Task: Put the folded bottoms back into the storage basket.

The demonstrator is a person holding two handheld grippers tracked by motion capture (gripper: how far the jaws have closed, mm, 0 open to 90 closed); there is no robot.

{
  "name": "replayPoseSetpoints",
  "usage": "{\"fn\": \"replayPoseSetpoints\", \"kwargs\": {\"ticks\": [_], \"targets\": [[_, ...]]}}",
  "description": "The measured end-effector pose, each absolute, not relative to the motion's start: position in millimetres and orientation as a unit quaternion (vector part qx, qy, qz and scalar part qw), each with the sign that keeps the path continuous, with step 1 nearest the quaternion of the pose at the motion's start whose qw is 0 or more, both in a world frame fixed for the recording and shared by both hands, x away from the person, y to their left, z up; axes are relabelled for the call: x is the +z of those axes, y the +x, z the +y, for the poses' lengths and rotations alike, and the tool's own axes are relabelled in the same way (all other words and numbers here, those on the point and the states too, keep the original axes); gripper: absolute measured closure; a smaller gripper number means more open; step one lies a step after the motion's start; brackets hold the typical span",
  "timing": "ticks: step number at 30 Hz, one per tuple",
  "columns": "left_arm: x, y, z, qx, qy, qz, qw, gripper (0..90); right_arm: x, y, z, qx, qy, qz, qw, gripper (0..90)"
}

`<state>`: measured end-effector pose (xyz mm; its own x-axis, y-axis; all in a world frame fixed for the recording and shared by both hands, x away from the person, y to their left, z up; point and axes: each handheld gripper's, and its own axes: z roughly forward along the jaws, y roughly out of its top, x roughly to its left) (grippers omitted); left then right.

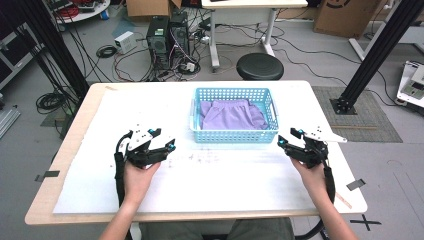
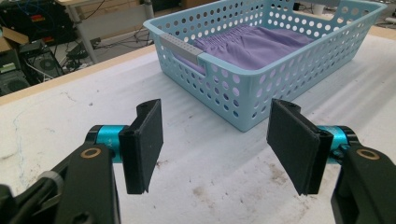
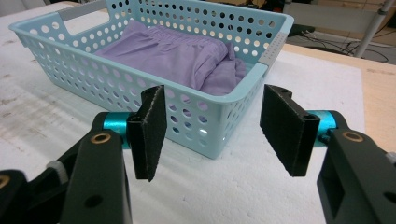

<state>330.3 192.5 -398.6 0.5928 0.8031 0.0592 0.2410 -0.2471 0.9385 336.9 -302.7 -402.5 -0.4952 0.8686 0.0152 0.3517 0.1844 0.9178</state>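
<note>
A light blue basket (image 1: 234,134) sits on the white worktop (image 1: 210,185), toward its far edge, with a purple cloth (image 1: 231,115) lying crumpled inside. The left hand-held gripper (image 1: 167,140) is near the basket's left front corner, apart from it, its jaws spread wide with nothing between them; in the left gripper view the basket (image 2: 261,88) stands just ahead and the cloth (image 2: 261,44) shows over the rim. The right hand-held gripper (image 1: 287,139) is just off the basket's right front corner, jaws also wide and empty; the right gripper view looks at that corner (image 3: 210,126) and the cloth (image 3: 177,58) behind it.
</note>
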Motion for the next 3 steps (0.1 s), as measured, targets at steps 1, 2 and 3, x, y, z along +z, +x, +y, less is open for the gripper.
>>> {"fn": "replayPoseSetpoints", "kwargs": {"ticks": [1,2,3], "targets": [[-398.6,330.4,192.6,0.281,0.738,0.354,0.501,36.2,-403.0,337.2,-302.9,0.478,0.423,0.721,0.271,41.0],[-398.9,330.9,192.8,0.28,0.738,0.354,0.501,36.1,-403.2,337.1,-302.8,0.477,0.425,0.72,0.269,40.3],[-399.2,331.1,193.0,0.28,0.738,0.355,0.501,36.2,-404.1,337.8,-303.3,0.477,0.425,0.721,0.268,38.8]]}}
